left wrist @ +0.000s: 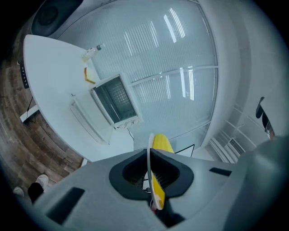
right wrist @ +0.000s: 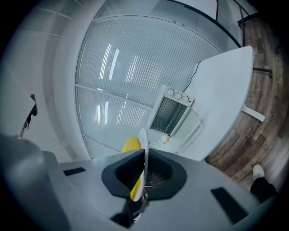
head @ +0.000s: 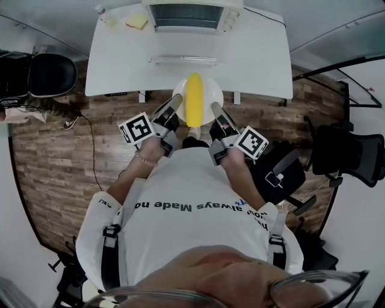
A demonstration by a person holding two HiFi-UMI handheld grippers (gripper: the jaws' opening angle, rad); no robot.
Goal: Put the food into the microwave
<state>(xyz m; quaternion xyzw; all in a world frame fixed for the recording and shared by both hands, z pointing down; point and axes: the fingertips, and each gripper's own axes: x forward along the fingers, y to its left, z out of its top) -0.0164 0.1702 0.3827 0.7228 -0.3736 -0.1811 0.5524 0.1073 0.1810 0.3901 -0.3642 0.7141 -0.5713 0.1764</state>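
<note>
Both grippers were clamped on the plate (head: 207,89) - left gripper (head: 174,103) on its left rim, right gripper (head: 215,109) on the right. In each gripper view the jaws were closed tight on the rim, which showed edge-on. The yellow food (head: 194,99) lay along the plate's middle. The plate was held roughly level at the near edge of the white table (head: 120,54), well apart from the microwave (head: 186,15) at the far side. The microwave's door (head: 183,59) was folded down toward the person, leaving the cavity open. My read: carry phase, insertion not yet done. The next move calls for both grippers to advance together, keeping the plate level - over the door, then into the cavity.
</note>
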